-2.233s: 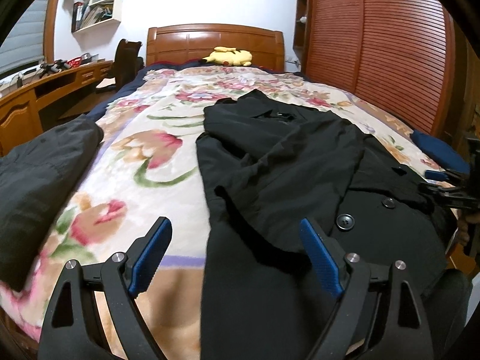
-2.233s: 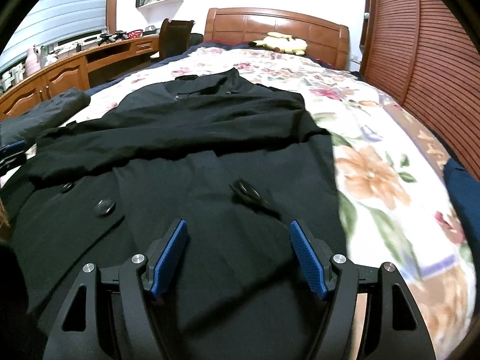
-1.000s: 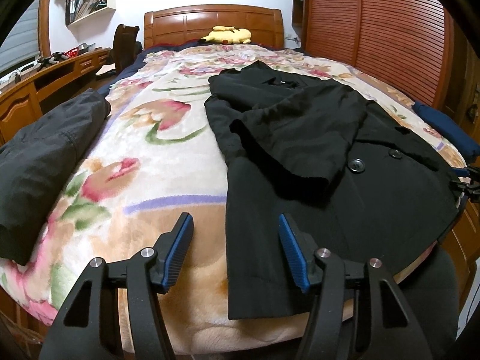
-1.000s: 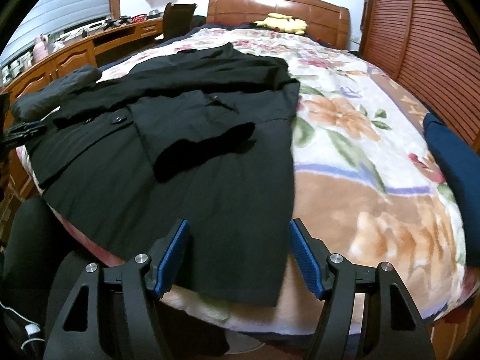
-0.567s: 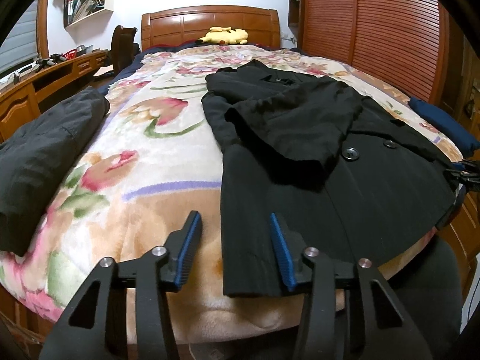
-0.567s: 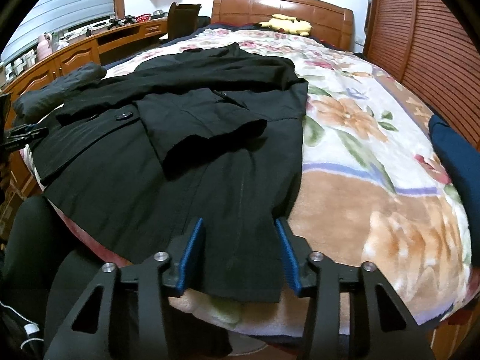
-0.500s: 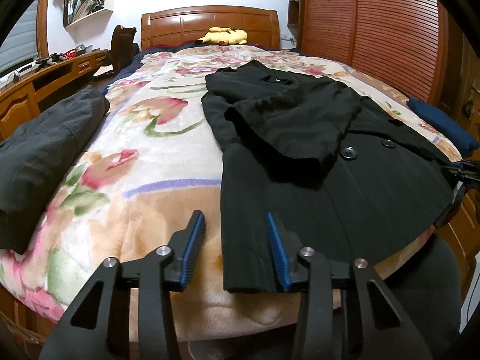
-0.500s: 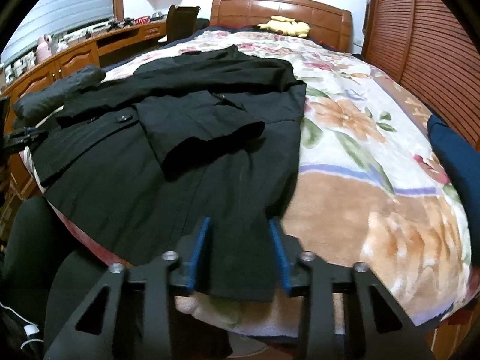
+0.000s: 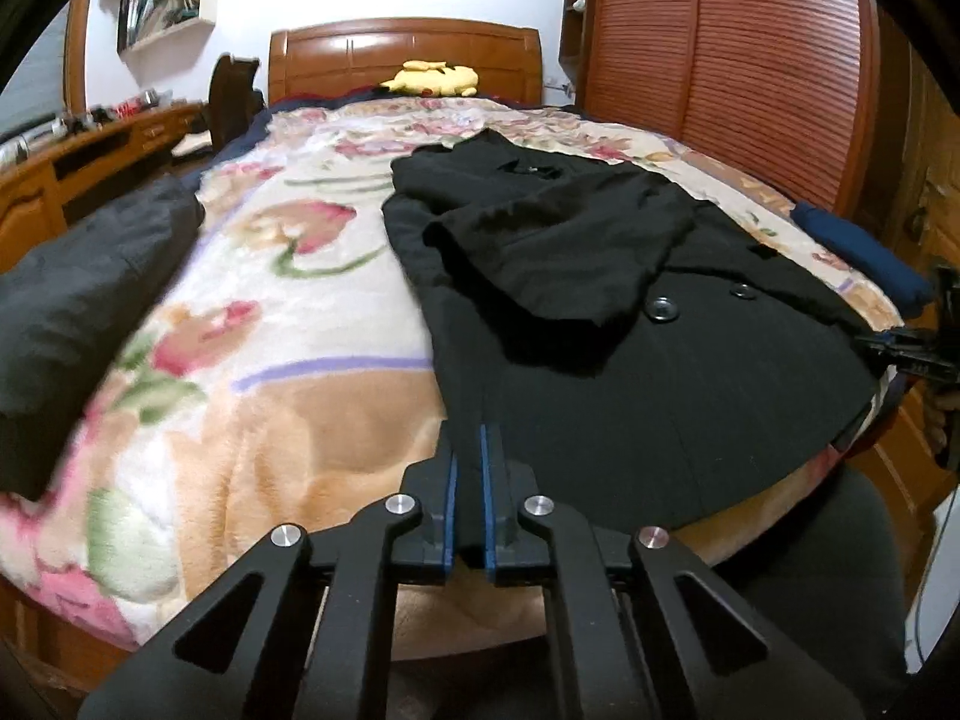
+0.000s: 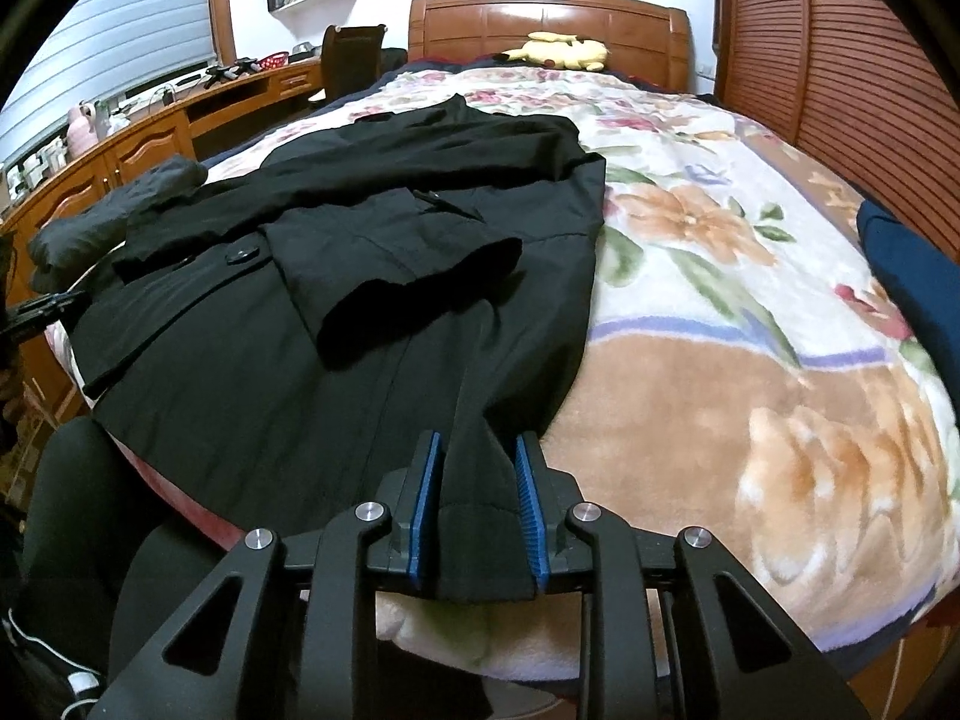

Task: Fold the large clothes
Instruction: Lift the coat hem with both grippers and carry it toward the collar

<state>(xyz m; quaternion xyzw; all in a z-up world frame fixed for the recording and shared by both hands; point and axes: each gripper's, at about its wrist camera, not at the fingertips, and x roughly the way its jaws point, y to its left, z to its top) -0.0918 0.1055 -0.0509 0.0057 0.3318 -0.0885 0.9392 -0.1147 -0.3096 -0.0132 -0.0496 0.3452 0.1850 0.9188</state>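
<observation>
Floral bedding covers the bed [image 9: 336,324], where the black coat [image 10: 372,276] lies flat with both sleeves folded across its front, hem at the foot edge. Each corner of that hem is pinched, one by the left gripper [image 9: 469,450] and one by the right gripper [image 10: 477,480], likely so the bottom can be lifted toward the collar.

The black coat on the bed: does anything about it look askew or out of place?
Slightly. The black coat lies at an angle on the floral blanket, and its hem hangs over the foot edge, where the left gripper and right gripper each pinch a corner. Both sleeves are folded across the front. No damage shows.
</observation>
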